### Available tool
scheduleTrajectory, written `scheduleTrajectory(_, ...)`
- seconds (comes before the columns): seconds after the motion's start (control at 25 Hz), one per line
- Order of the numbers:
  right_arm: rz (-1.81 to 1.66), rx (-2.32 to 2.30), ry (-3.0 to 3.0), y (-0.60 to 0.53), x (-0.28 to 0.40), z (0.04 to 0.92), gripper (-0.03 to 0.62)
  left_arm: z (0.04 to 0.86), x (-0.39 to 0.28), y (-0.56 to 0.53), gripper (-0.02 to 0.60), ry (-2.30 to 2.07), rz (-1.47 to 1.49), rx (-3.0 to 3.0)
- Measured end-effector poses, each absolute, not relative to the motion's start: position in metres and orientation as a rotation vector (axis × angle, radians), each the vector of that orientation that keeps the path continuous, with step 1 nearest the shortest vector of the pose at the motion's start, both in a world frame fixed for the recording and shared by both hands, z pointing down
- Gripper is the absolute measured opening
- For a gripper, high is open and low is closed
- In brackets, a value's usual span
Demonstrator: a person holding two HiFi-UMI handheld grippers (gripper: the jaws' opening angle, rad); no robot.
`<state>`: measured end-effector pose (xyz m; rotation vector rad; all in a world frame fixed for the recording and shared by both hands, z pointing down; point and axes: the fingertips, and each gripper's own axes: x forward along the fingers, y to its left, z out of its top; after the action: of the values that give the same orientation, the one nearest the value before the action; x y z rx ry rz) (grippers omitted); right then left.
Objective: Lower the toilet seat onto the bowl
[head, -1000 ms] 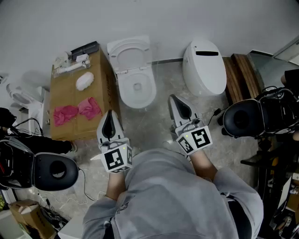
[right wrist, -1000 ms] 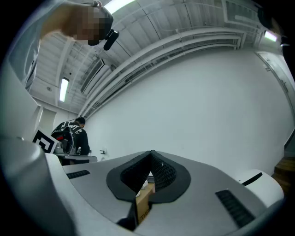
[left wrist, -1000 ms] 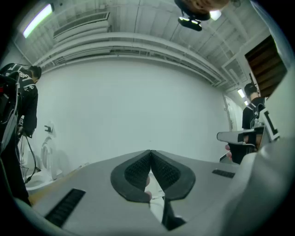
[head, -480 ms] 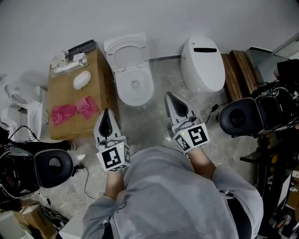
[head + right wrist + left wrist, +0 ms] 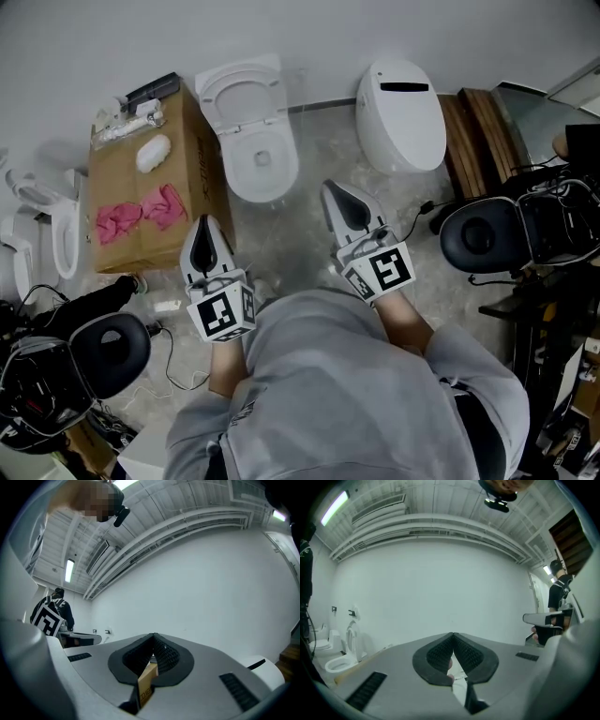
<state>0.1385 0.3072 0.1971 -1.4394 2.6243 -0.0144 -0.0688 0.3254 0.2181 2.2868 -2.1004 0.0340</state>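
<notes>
With left tongs (image 5: 203, 227) and right tongs (image 5: 330, 190) together and empty, a careless push could slam the seat (image 5: 212, 94) onto the bowl (image 5: 236, 176).

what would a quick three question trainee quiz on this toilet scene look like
1. True or false: the toilet seat is already down on the bowl.
2. What lies on the cardboard box? A: pink cloths. B: a bucket. C: a shoe.
3. Fill in: the jaws of the left gripper and the right gripper are both ____ (open or shut).
Key: 1 false, the seat stands up; 2 A; 3 shut.
</notes>
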Motion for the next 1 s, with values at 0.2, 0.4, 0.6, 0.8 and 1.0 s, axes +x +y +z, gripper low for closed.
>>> scheduleTrajectory(0.2, -0.001, -1.414, 2.639, 0.318, 0.160, 0.197, -0.002, 0.218, -0.043, 0.335, 0.000, -2.116, 0.034, 2.279)
scheduleTrajectory(0.4, -0.009, -1.412, 2.635, 0.321, 0.184, 0.196, -0.002, 0.215, -0.023, 0.340, 0.000, -2.131, 0.025, 2.268)
scheduleTrajectory(0.6, -0.036, -1.423, 2.629, 0.317, 0.199, 0.200, -0.002, 0.214, -0.015, 0.341, 0.000, -2.146, 0.042, 2.259)
scheduleTrajectory(0.8, -0.048, -1.426, 2.626, 0.315, 0.203, 0.202, -0.002, 0.212, -0.013, 0.340, 0.000, -2.154, 0.050, 2.258)
scheduleTrajectory(1.0, -0.056, -1.434, 2.632, 0.298, 0.191, 0.205, -0.002, 0.217, -0.024, 0.322, 0.000, -2.143, 0.054, 2.254)
